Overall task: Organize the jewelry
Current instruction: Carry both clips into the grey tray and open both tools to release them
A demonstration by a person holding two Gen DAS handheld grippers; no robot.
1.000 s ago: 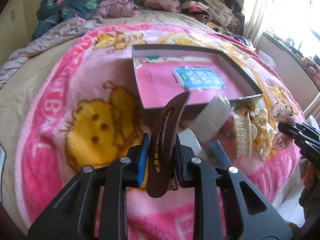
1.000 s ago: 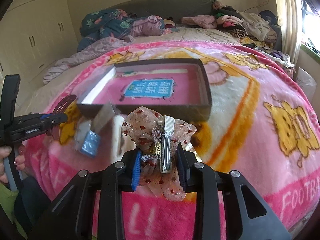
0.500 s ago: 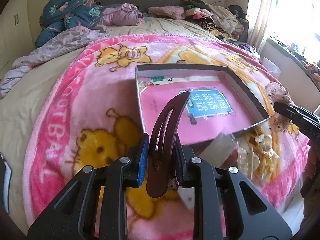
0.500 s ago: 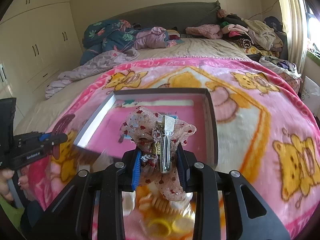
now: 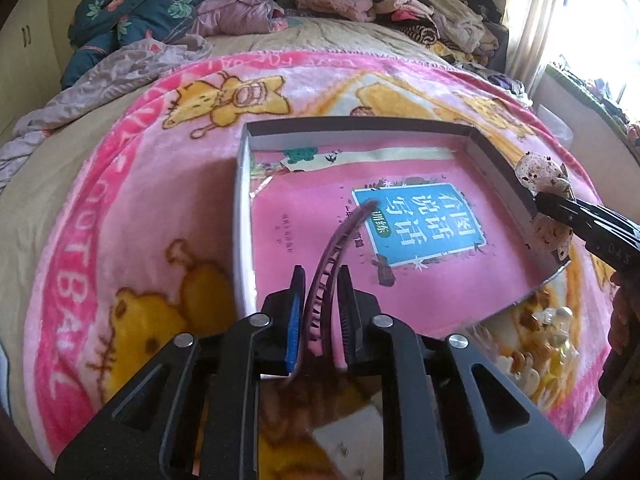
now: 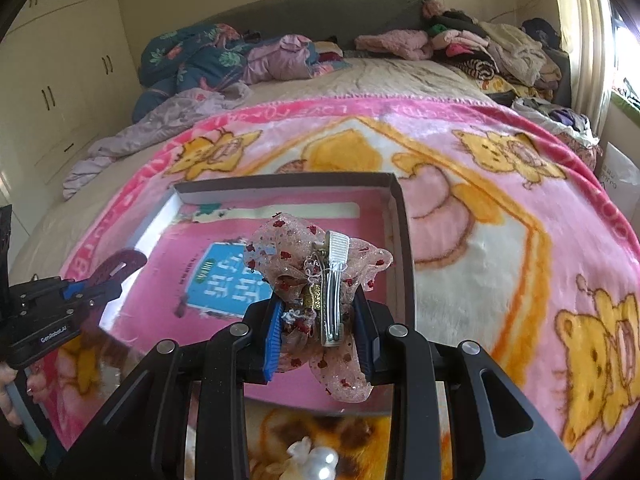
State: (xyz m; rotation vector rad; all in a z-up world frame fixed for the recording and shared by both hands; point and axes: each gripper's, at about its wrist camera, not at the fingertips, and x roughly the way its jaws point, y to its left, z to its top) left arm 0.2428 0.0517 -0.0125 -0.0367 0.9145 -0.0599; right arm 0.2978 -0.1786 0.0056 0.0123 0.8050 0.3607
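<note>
A shallow grey box (image 5: 240, 208) (image 6: 401, 224) lies on the pink blanket, with a pink book (image 5: 320, 216) (image 6: 168, 264) flat inside it. My left gripper (image 5: 321, 280) hangs over the box's near left corner. Its jaws are closing on a dark brown hair clip (image 5: 340, 236), which stands edge-on and blurred between the pads. That gripper (image 6: 86, 292) and clip (image 6: 120, 262) also show at the left of the right wrist view. My right gripper (image 6: 320, 300) (image 5: 560, 208) is shut on a pink gauze bow clip (image 6: 288, 252) (image 5: 540, 170) with a silver metal clasp, over the box's near right side.
A heap of cream and pearl hair accessories (image 5: 536, 344) (image 6: 316, 460) lies on the blanket (image 5: 140, 208) just before the box. A white card (image 5: 348, 440) lies under my left gripper. Piled clothes (image 6: 480, 48) and a quilt (image 6: 192, 56) fill the headboard end. A wardrobe (image 6: 60, 80) stands at left.
Both grippers have moved forward from the accessory heap to over the box. The brown clip has turned from face-on to edge-on, and the left jaws have drawn closer together.
</note>
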